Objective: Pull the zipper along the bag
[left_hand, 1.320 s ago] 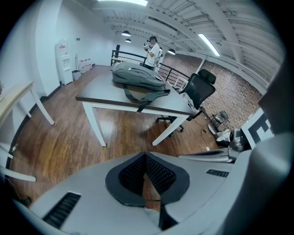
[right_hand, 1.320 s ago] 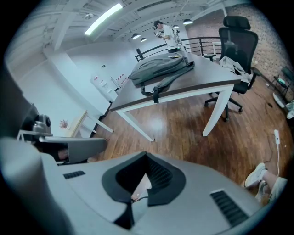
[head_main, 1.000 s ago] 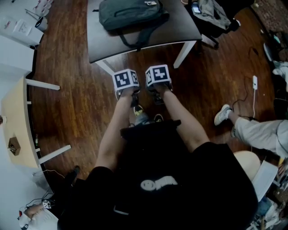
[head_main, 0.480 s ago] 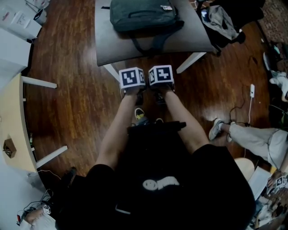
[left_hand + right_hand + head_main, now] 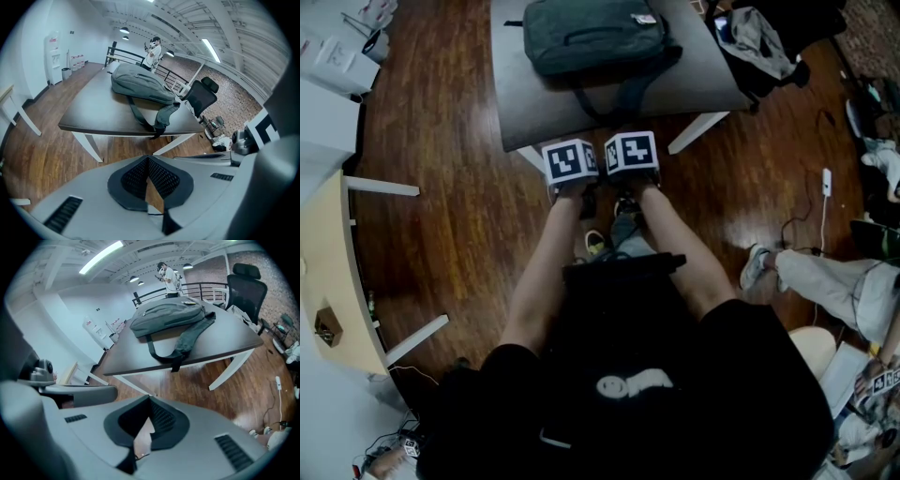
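Observation:
A dark grey-green bag (image 5: 592, 36) lies flat on a dark table (image 5: 534, 103), and its strap (image 5: 619, 94) hangs over the near edge. My left gripper (image 5: 572, 163) and right gripper (image 5: 632, 155) are held side by side just short of that edge, over the wooden floor. Both are shut with nothing in them. In the left gripper view the bag (image 5: 140, 84) lies beyond the closed left gripper (image 5: 149, 158). In the right gripper view the bag (image 5: 166, 315) lies well past the closed right gripper (image 5: 150, 399). No zipper pull can be made out.
A black office chair (image 5: 759, 37) piled with clothes stands at the table's right end. Another person's leg and shoe (image 5: 761, 265) reach in from the right, near a cable (image 5: 827, 178) on the floor. A pale wooden table (image 5: 337, 272) stands at the left.
Both grippers have moved forward together toward the table. Its near edge, well ahead of them a second ago, now lies just beyond the marker cubes. The jaws look the same.

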